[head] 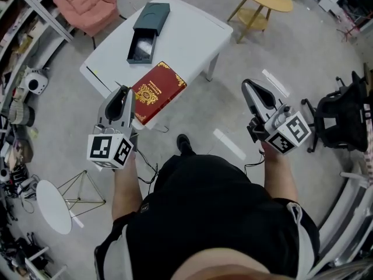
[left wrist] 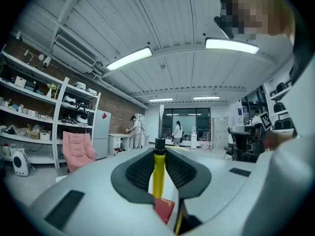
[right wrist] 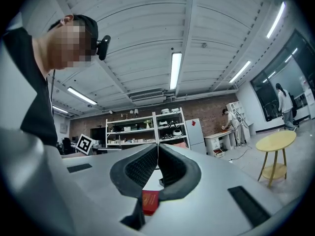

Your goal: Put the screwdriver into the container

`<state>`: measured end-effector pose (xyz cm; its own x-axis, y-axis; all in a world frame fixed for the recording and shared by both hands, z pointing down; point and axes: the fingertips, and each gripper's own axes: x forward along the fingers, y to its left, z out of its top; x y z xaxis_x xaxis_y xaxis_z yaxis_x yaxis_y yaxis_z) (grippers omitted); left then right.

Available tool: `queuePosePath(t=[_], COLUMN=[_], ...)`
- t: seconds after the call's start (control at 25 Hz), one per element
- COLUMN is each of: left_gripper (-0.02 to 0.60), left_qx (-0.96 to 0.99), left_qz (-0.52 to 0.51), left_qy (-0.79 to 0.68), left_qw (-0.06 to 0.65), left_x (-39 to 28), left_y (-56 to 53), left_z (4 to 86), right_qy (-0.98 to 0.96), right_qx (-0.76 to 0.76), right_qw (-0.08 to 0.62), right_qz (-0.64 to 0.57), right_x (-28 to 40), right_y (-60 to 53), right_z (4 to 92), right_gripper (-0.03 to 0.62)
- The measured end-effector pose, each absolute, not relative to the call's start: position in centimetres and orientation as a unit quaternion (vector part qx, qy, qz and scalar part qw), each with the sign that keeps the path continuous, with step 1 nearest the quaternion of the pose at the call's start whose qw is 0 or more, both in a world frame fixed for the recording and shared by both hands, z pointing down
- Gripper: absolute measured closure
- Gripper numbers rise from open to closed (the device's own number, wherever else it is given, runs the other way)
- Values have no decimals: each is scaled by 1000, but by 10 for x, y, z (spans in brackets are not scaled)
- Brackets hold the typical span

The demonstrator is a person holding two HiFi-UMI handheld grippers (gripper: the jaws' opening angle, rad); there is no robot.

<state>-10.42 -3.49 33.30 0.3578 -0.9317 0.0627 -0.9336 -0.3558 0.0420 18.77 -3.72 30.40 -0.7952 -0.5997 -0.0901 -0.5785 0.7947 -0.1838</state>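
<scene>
Now left gripper (head: 121, 95): fingers pinching yellow screwdriver (left wrist: 158, 181), shaft upright between them, likely secured for carry. Right gripper (right wrist: 157, 151): fingers pressed together, empty. Container (head: 152, 16) open on worktop (head: 192, 39), ahead of fingers.

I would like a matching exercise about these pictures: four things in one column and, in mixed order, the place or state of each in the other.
Things:
1. screwdriver
2. container
3. red book
4. right tongs

Places or states:
A. shut, with nothing between them
B. at the near edge of the white table
C. clamped in the left tongs
D. dark green, farther back on the table

Pairs: 1-C, 2-D, 3-B, 4-A.
</scene>
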Motion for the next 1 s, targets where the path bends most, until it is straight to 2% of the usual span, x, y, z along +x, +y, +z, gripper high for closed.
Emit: queuePosePath(t=[0.44, 1.0], left_gripper=[503, 503], left_qx=[795, 751], left_qz=[-11, 6], left_qy=[-605, -655], left_qw=[43, 87], left_x=[-194, -220], left_y=[-82, -111], left_z=[338, 373], right_qy=[965, 985], right_qx=[-252, -142], right_qw=[36, 16], right_qz=[-68, -101], right_x=[81, 4], right_y=[-115, -191], right_z=[294, 317], right_gripper=[563, 563])
